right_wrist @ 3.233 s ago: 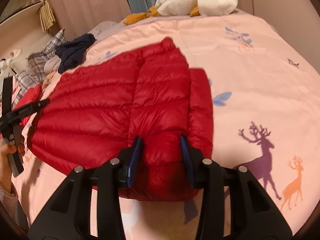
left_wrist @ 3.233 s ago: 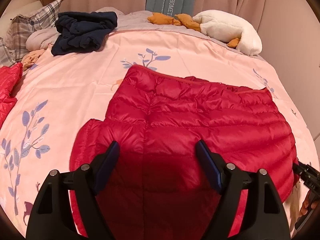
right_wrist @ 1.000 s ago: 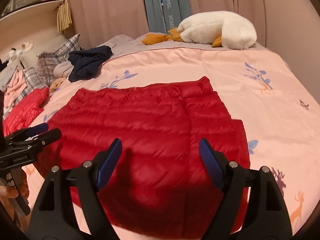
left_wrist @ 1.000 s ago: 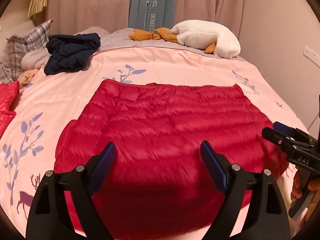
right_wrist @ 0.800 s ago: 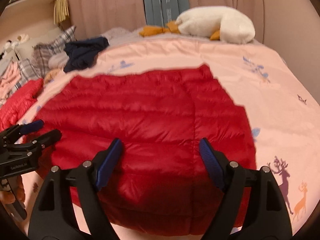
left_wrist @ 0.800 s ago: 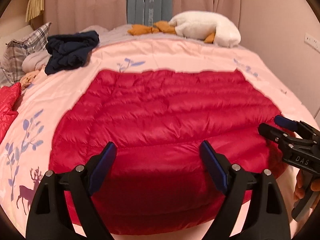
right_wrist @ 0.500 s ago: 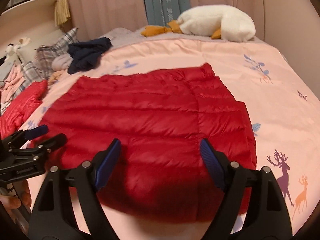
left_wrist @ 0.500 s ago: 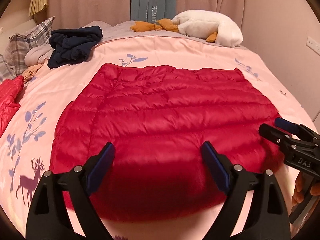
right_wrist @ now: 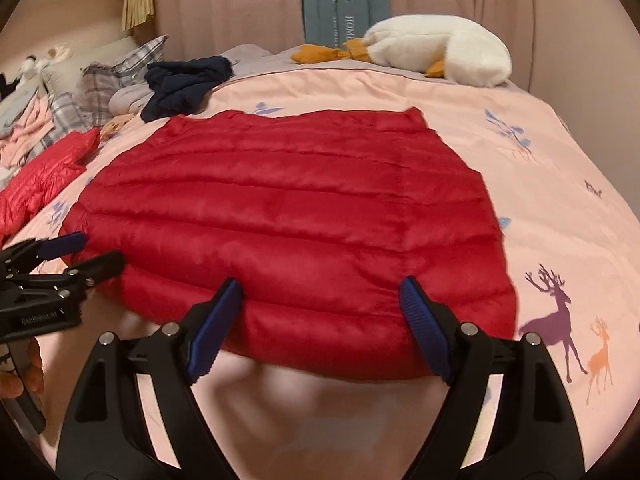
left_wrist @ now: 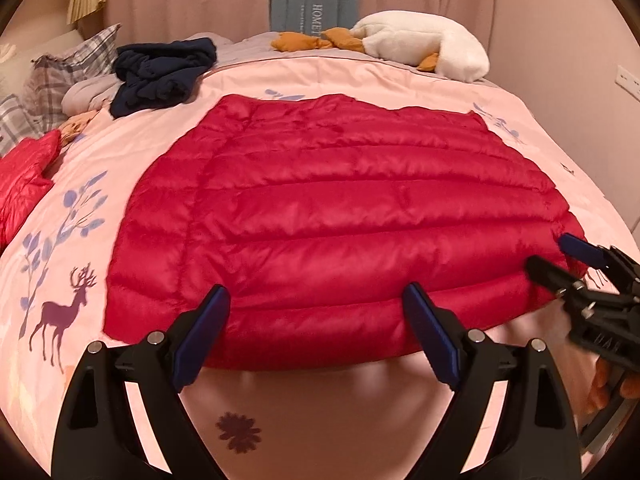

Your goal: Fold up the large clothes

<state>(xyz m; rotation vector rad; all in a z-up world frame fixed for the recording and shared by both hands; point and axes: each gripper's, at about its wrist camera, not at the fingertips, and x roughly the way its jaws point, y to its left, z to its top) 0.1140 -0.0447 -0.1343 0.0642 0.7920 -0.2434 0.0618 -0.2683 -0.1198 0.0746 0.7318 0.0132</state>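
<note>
A red quilted down jacket (left_wrist: 340, 216) lies flat on the pink printed bedspread (left_wrist: 72, 216); it also shows in the right wrist view (right_wrist: 288, 216). My left gripper (left_wrist: 316, 312) is open and empty, hovering just before the jacket's near edge. My right gripper (right_wrist: 320, 300) is open and empty at the same near edge, further right. Each gripper shows in the other's view: the right one at the jacket's right corner (left_wrist: 576, 268), the left one at its left corner (right_wrist: 64, 256).
A dark navy garment (left_wrist: 160, 76) and plaid pillows (left_wrist: 60, 80) lie at the back left. Another red garment (left_wrist: 20, 176) lies at the left edge. A white goose plush (left_wrist: 424, 44) lies by the curtain. A wall runs along the right.
Both grippers have pulled back toward the near edge of the bed, so more bare bedspread shows beneath them. The jacket lies flat and has not moved.
</note>
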